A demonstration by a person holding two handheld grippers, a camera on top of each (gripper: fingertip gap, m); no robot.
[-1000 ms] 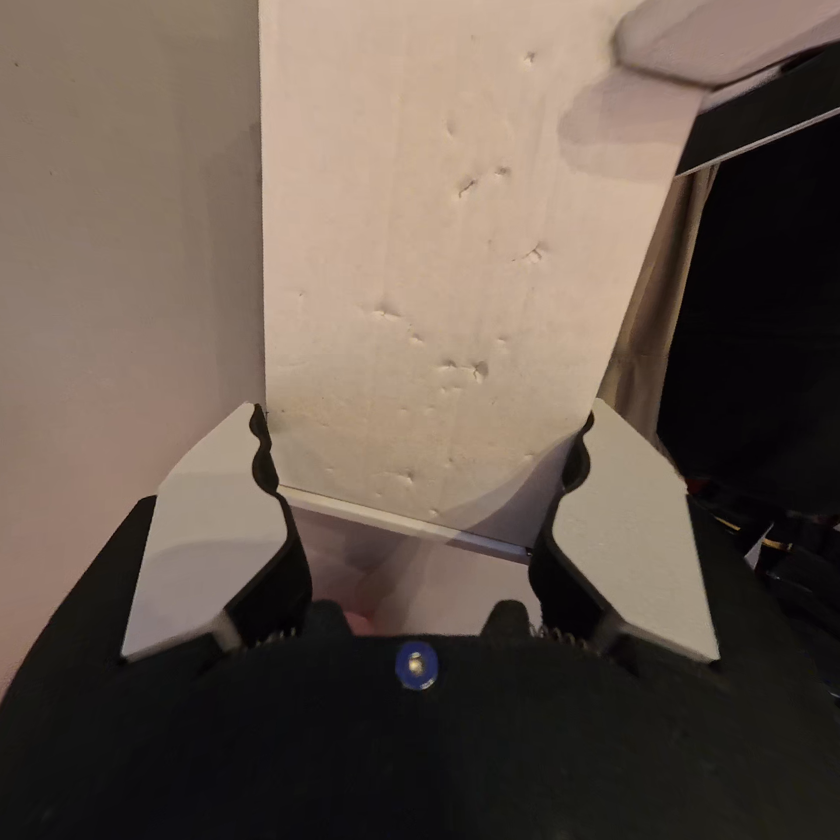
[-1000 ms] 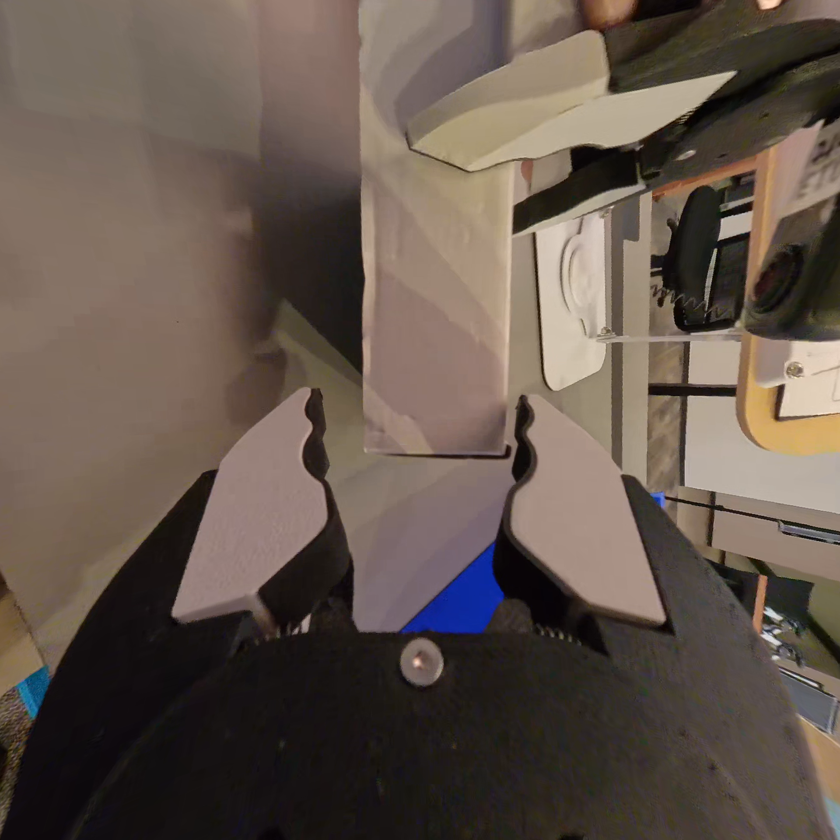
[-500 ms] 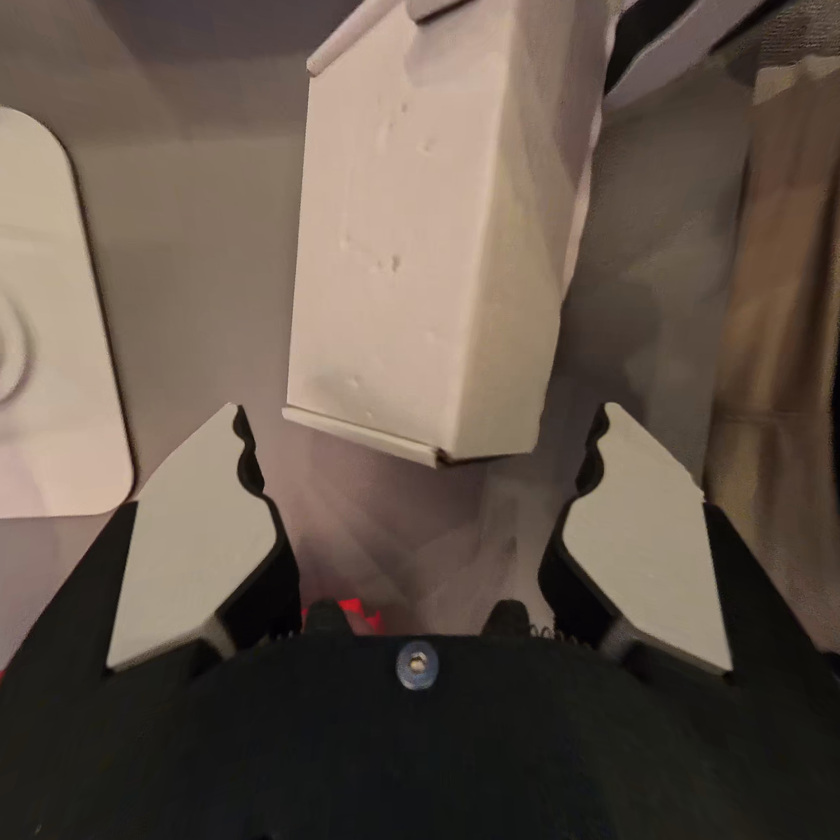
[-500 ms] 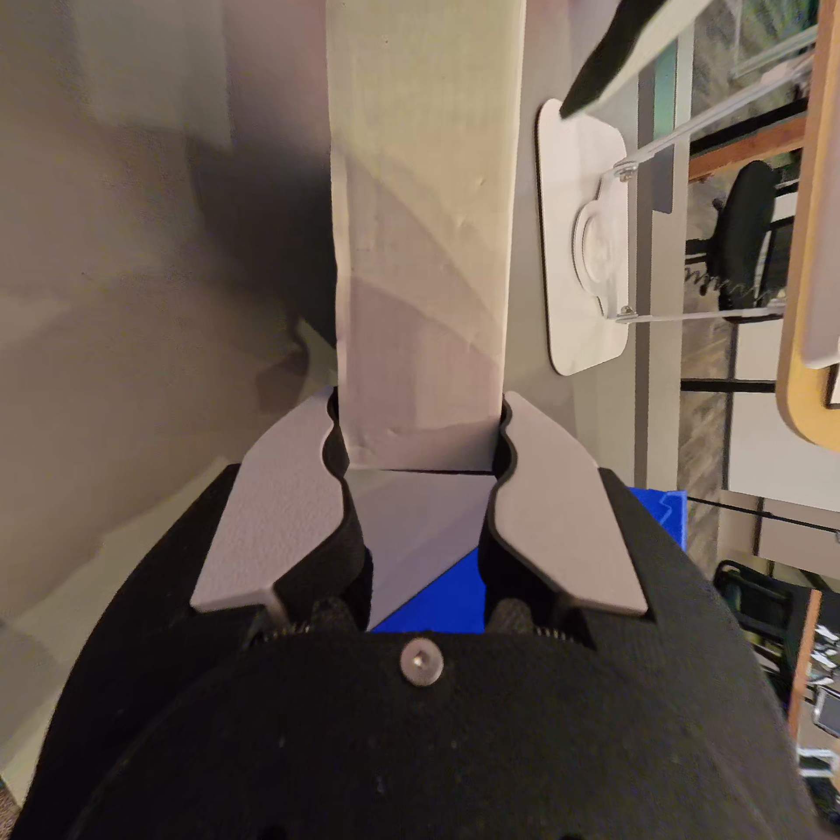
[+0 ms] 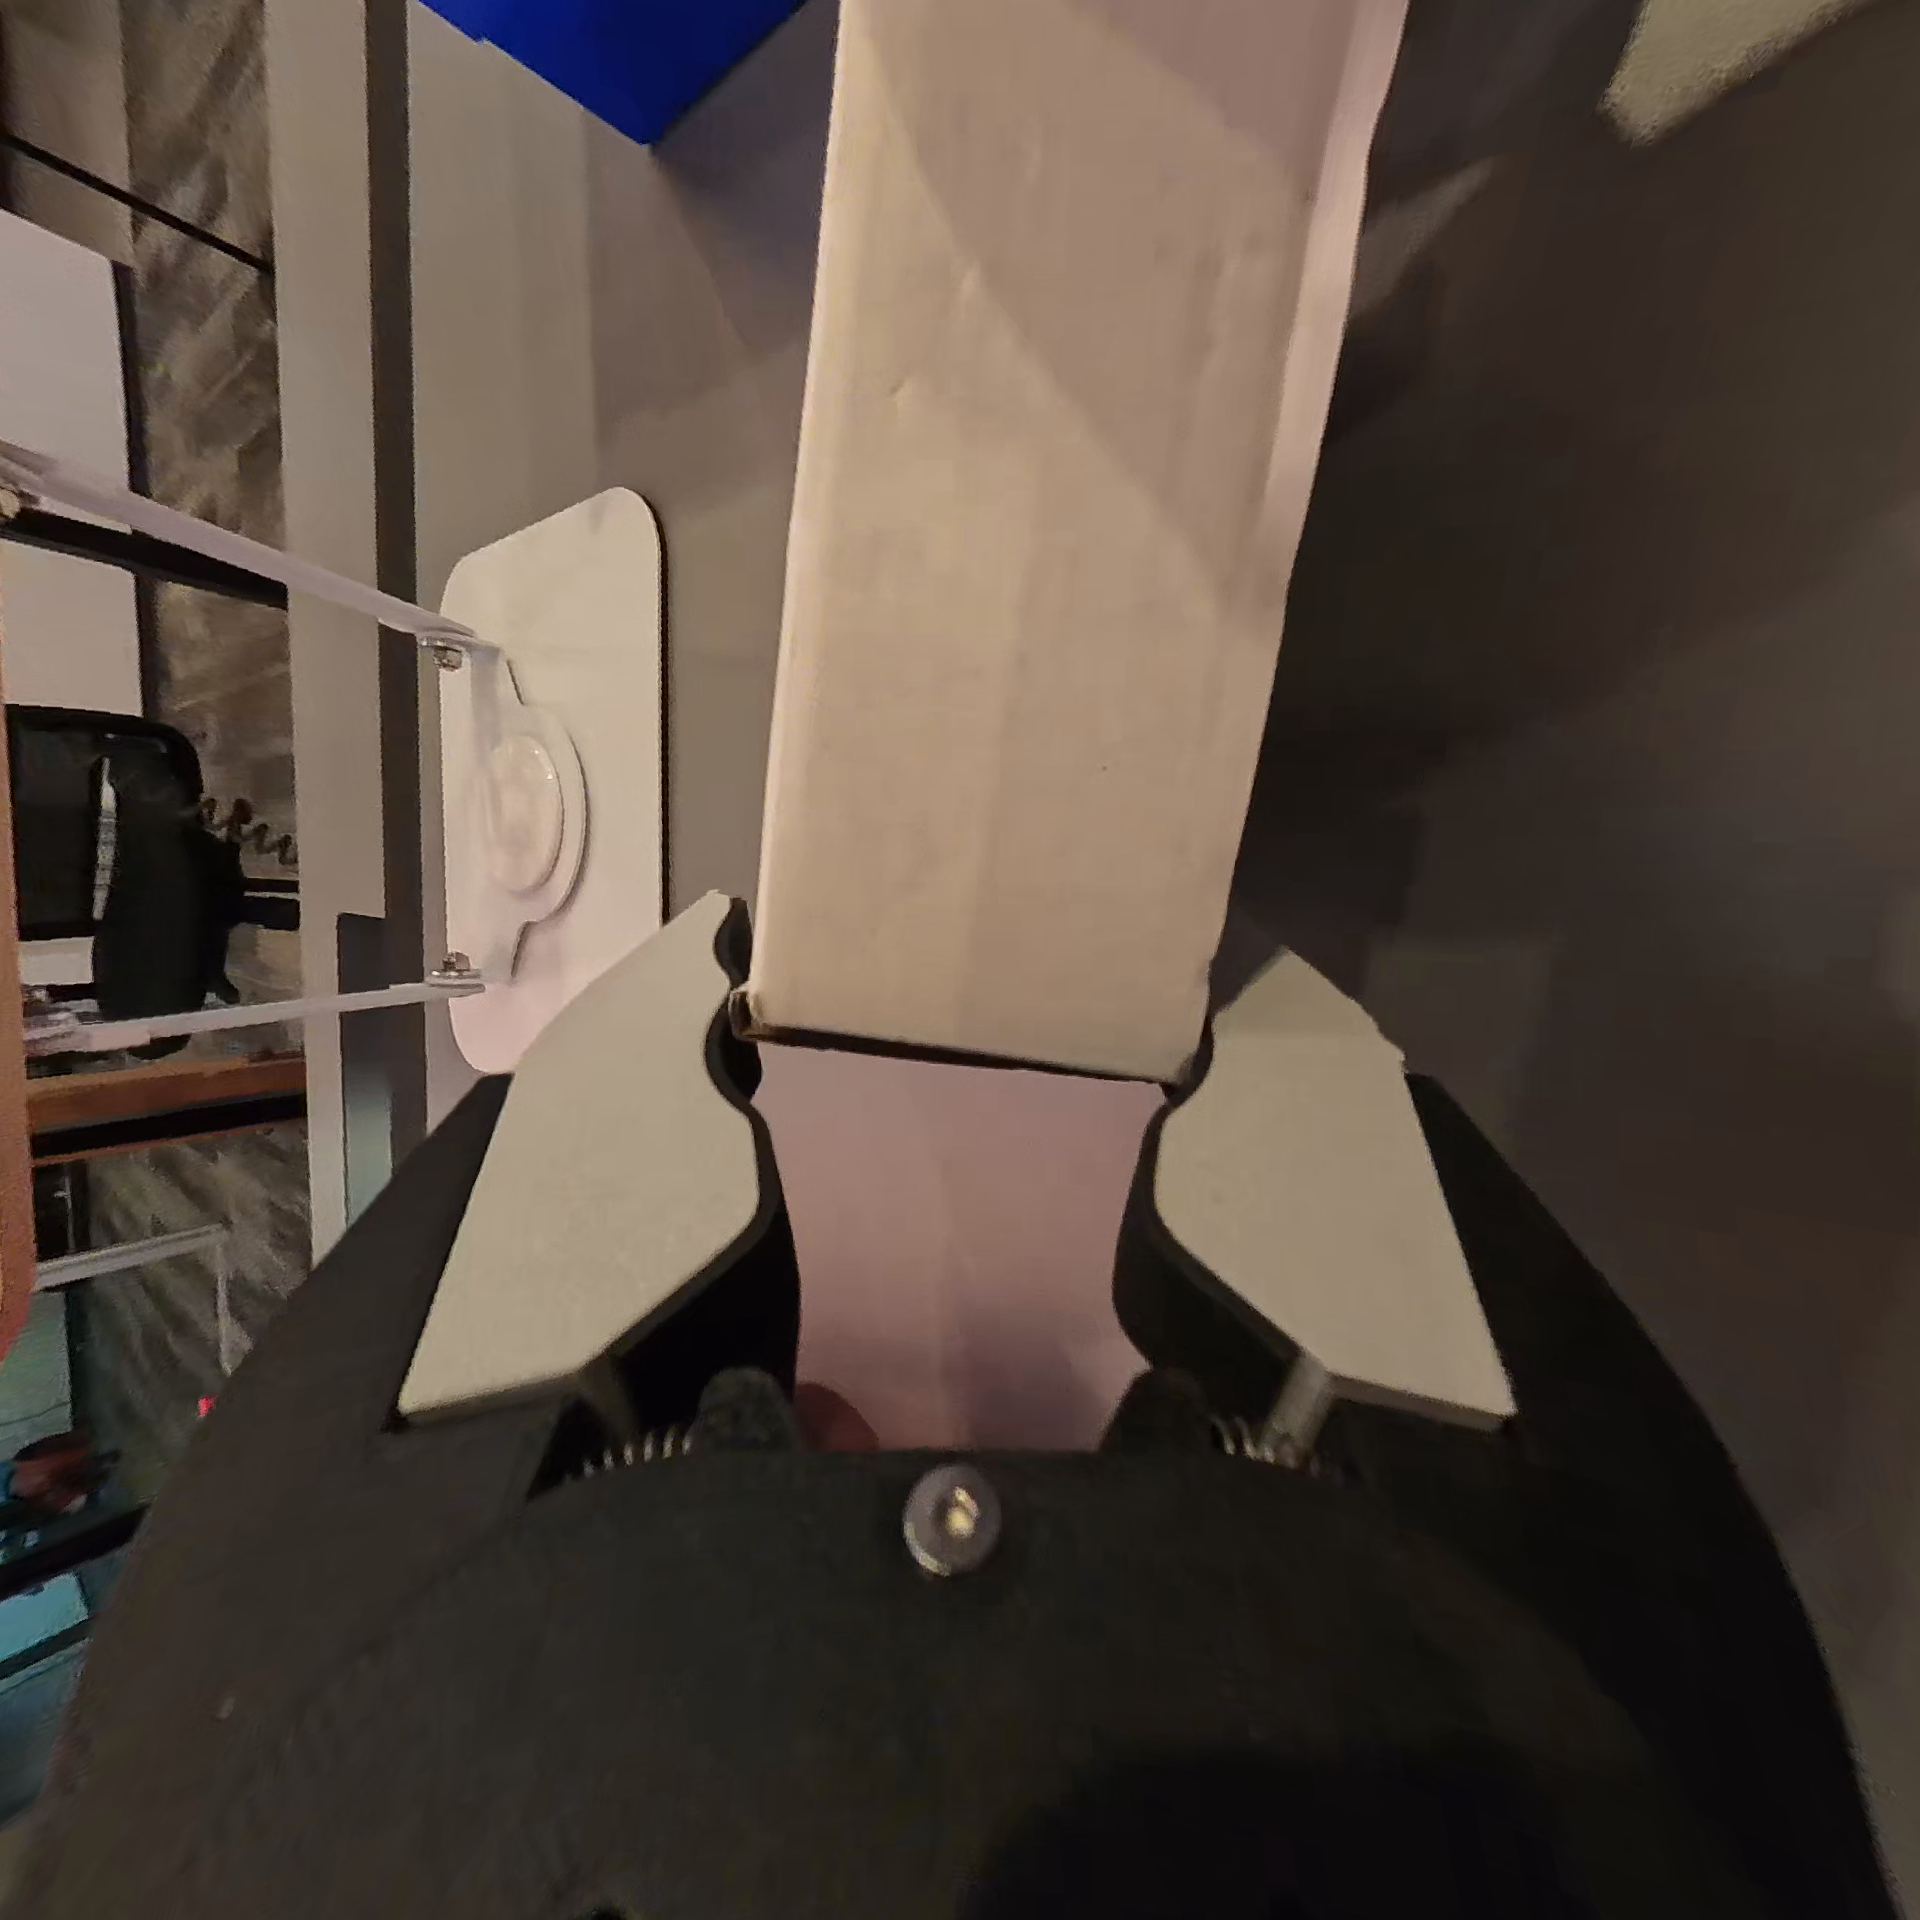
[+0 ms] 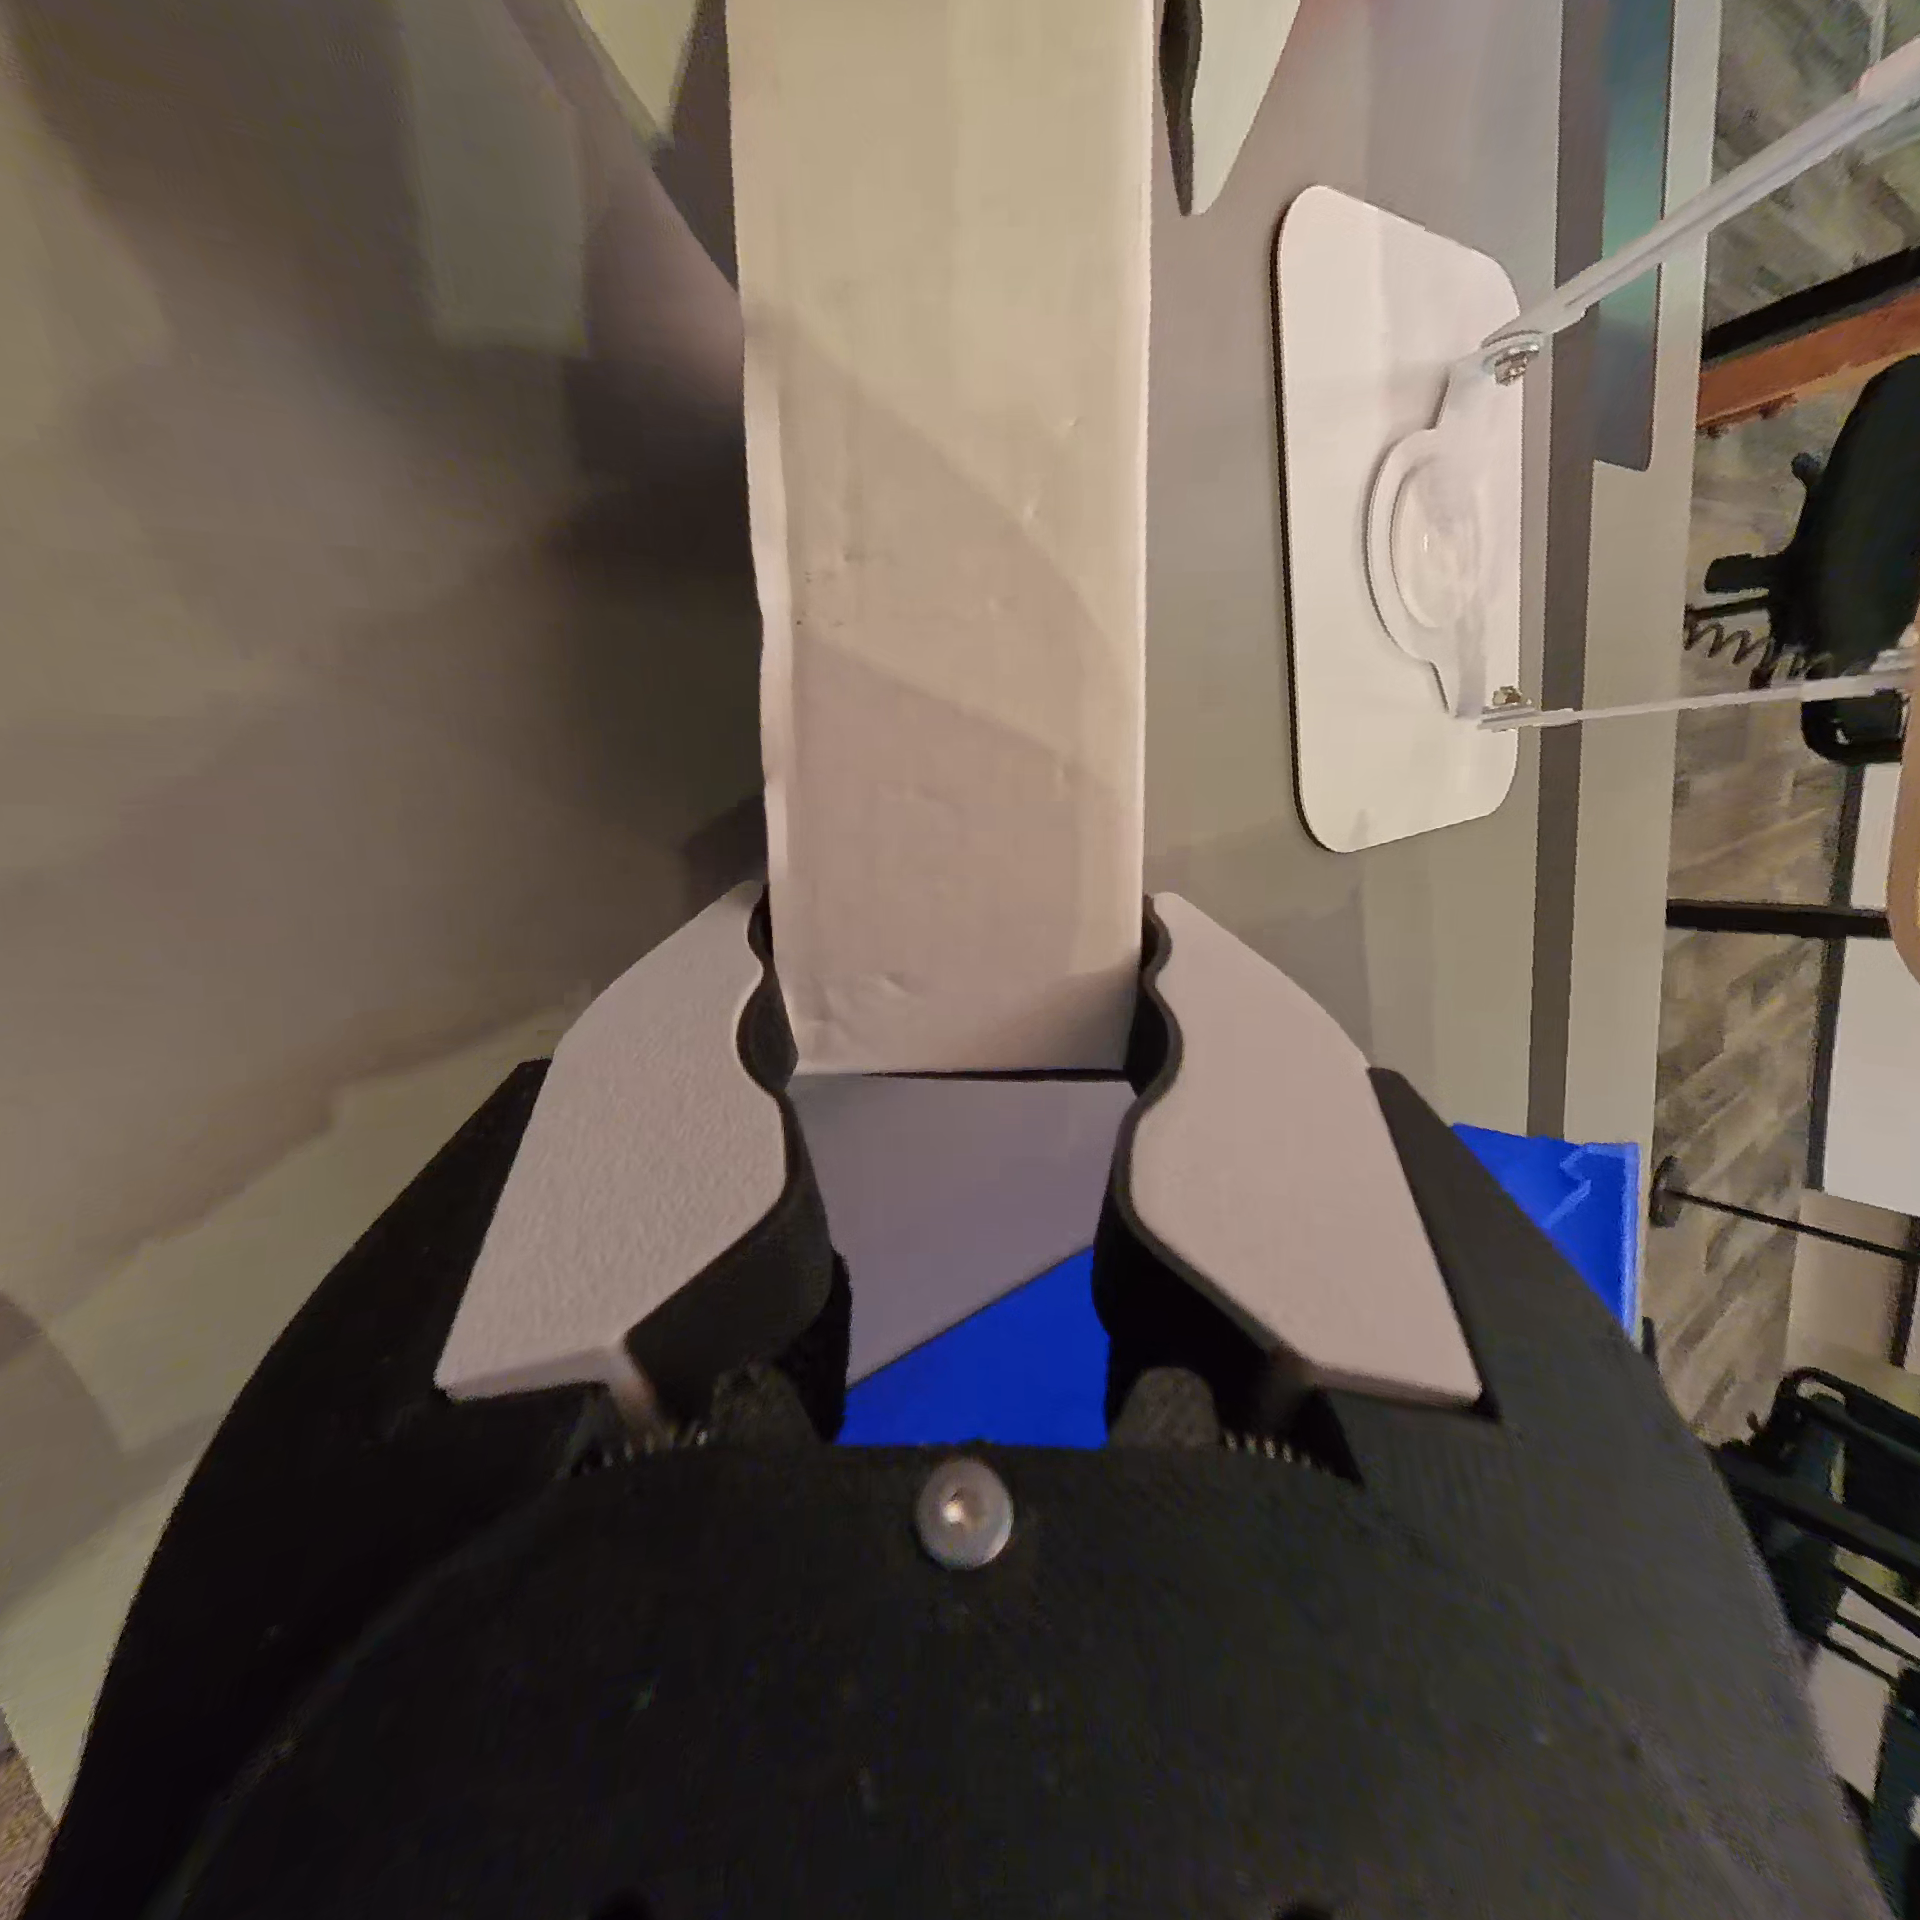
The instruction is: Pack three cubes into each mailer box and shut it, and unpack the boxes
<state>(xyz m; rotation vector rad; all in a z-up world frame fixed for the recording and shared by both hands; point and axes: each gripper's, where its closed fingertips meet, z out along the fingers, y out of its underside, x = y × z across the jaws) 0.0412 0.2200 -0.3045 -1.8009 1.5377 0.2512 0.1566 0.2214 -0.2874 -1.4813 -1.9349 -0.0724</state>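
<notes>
A shut white mailer box (image 5: pixel 1039 520) is held off the grey table by its two ends. My left gripper (image 5: pixel 1003 935) is closed on its near end in the left wrist view, both fingers touching the box's corners. In the right wrist view my right gripper (image 6: pixel 956 904) is shut on the opposite end of the box (image 6: pixel 935 416). The left gripper's fingertips (image 6: pixel 1205 104) show at the far end there. A blue object (image 6: pixel 977 1371) lies under the right gripper and also shows at the top of the left wrist view (image 5: pixel 665 62). No cubes are visible.
A white pad with a clear suction mount and clear struts (image 5: pixel 561 769) sits on the grey table (image 5: pixel 707 312) beside the box; it also shows in the right wrist view (image 6: pixel 1392 520). The table edge (image 6: pixel 1600 727) lies just past it, with an office chair beyond. The left gripper's tips are roughly 12 cm from the right gripper's.
The right gripper closed onto the box's end. The left gripper let go of the box's broad face, swung round to its other end and closed on it. The box is now held between both.
</notes>
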